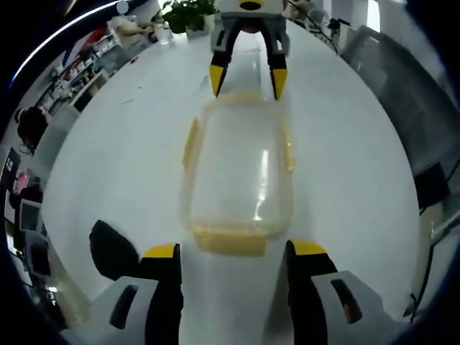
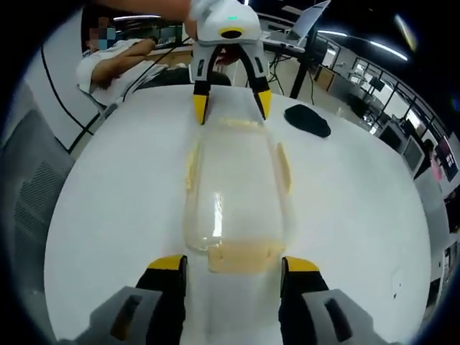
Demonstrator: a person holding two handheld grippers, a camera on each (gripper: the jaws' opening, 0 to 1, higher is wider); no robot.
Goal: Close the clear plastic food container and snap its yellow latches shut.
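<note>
**Clear container between two facing grippers, long axis gripper to gripper**

Clear plastic container sits lid-on, on a white table. Left gripper view: long axis runs 6 to 12 o'clock, one short end facing each gripper. Same lie in the right gripper view, 6 to 12.

Yellow latches: end latch at 6 o'clock just ahead of the left gripper, side latches at 9 and 3 o'clock. Whether any is snapped down I cannot tell.

Left gripper: jaws wide, nothing held, tips just short of the near end and straddling the end latch. In the right gripper view it sits at 12 o'clock, tips at the far end of the container.

Right gripper: jaws wide, nothing held, tips either side of its own near end latch. In the left gripper view it shows at 12 o'clock, tips at the far rim; contact unclear.

Black pad at 1 o'clock in the right gripper view, apart from the container. Plant at the far table edge in the left gripper view.
</note>
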